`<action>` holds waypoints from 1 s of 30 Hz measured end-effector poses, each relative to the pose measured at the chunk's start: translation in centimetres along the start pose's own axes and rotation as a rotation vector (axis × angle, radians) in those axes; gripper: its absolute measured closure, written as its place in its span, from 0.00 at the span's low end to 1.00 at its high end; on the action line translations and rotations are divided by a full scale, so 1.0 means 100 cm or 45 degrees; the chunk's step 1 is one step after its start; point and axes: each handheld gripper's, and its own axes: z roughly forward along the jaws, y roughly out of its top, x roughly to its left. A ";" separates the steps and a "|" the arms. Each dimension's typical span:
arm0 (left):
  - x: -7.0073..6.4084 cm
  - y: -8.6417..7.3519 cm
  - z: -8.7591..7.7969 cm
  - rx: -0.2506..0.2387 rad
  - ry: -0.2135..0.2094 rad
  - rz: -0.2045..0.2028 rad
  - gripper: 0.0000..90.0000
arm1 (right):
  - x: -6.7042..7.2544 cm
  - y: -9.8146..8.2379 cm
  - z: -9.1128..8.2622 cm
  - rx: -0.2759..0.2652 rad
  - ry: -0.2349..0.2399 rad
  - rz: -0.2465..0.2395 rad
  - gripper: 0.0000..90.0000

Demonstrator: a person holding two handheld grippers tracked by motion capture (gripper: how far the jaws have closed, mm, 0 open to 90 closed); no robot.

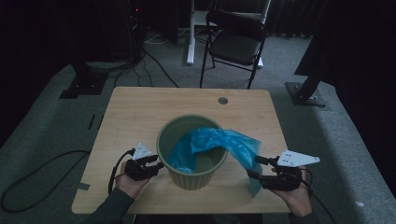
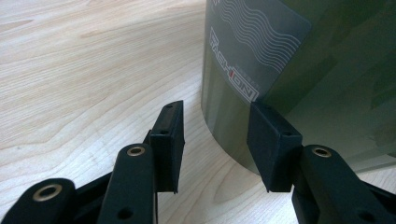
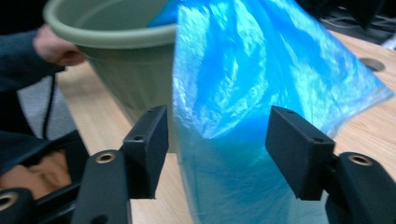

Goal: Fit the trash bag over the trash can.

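Item: green bin (image 1: 192, 154), mid-desk (image 1: 140, 112), blue bag (image 1: 219, 142) half inside, draped over its 3 o'clock rim. Left hand-held gripper (image 1: 156, 164): spread, at the bin's 9 o'clock wall. Right hand-held gripper (image 1: 256, 167): spread around the hanging bag, not pinching. Step: lining the bin. Next: re-grip and stretch the bag's mouth over the rim.

A crumpled blue plastic bag (image 1: 219, 144) drapes over the upright green bin's (image 1: 192, 177) right rim.

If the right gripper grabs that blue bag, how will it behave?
The blue bag looks thin and crinkled, so probably floppy and light. It drapes over the bin rim, so pulling may drag it out. Its sheen suggests slippery film.
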 end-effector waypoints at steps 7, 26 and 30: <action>-0.002 0.002 0.002 -0.011 -0.012 0.009 0.63 | -0.001 0.000 0.006 0.026 -0.054 -0.016 0.56; 0.000 0.003 -0.012 -0.076 -0.089 0.015 0.62 | -0.007 0.018 0.005 -0.021 -0.010 -0.053 1.00; -0.004 0.002 -0.016 -0.078 -0.093 0.027 0.61 | -0.008 0.019 0.004 -0.038 0.001 -0.032 1.00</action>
